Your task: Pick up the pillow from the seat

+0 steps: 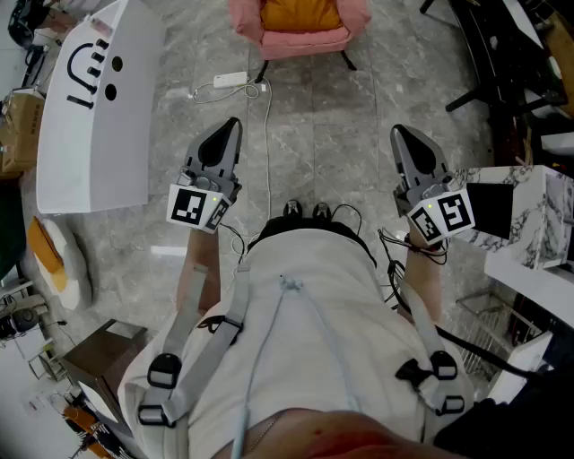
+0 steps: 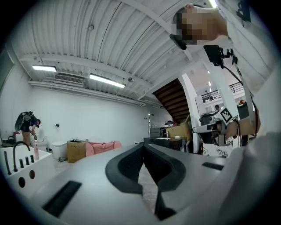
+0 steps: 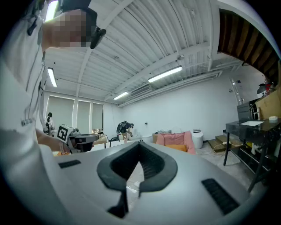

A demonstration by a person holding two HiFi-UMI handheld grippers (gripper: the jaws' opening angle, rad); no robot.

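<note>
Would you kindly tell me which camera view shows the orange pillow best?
The head view: the pillow is largest there, on the pink chair, though cropped by the top edge. The right gripper view shows it small and distant. The left gripper view shows only the far-off chair; no pillow can be made out.

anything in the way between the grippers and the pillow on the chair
Nothing upright. Between the left gripper, the right gripper and the pillow on the chair is floor; only a power strip and its cable lie there, before the chair.
</note>
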